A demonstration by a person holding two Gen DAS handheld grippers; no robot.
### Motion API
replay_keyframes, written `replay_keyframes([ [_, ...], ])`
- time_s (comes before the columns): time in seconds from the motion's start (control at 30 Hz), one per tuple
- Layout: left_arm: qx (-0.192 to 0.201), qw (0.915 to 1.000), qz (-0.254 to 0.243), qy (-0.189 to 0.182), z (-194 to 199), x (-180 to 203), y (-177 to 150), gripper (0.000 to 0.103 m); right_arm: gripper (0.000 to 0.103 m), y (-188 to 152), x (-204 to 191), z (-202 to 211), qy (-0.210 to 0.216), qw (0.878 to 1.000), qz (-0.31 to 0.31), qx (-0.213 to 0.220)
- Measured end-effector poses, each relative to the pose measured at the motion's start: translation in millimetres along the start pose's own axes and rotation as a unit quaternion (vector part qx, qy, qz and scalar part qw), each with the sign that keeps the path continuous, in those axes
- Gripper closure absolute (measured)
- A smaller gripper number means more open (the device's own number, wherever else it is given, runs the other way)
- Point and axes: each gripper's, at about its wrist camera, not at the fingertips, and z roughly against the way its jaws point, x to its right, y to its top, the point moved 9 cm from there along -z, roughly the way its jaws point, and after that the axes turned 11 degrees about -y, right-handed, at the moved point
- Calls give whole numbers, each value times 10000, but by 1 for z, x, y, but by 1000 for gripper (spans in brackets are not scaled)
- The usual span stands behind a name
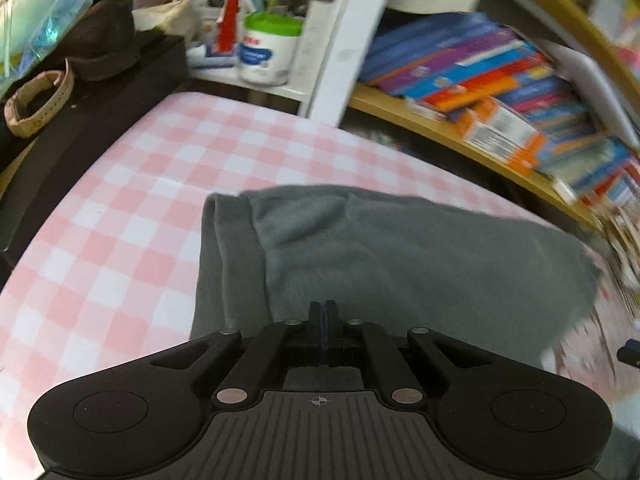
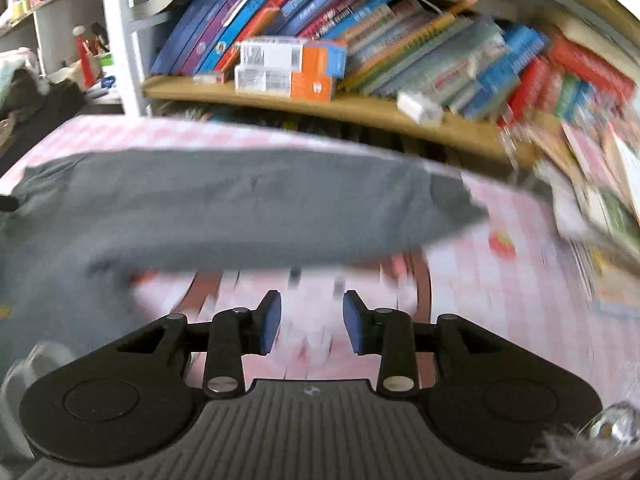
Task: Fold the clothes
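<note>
Pink checked tablecloth (image 1: pixel 120 216) lay bare left of the grey garment (image 1: pixel 400 256); a crowded bookshelf (image 2: pixel 360 108) blocked passage just behind the garment.

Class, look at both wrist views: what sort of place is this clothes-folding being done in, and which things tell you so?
Most likely a lived-in room at home, perhaps a study or child's bedroom. A wooden shelf crammed with colourful books stands behind a pink checked tablecloth, where a grey garment lies, beside a cluttered white shelf with a green-lidded tub.
</note>
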Motion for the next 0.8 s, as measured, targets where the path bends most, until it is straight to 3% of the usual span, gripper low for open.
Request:
replay_keyframes([
  [0.13,72,9999,65,69,34,-5,-20,98,70,-53,20,30,-361,9977,-370,-427],
  [0.37,94,9992,220,319,77,-23,-44,94,73,-129,74,76,-1203,9805,-1213,-966],
  [0.5,116,9979,30,633,87,-27,-53,59,73,-154,92,89,-1714,9673,-1533,-1070],
  [0.53,162,9975,-34,694,89,-27,-53,57,72,-159,95,91,-1747,9645,-1660,-1077],
  [0.67,141,9964,55,831,91,-37,-58,58,67,-171,102,96,-1854,9599,-1810,-1073],
  [0.8,81,9957,556,734,87,-49,-66,63,67,-171,101,96,-1924,9583,-1830,-1053],
])
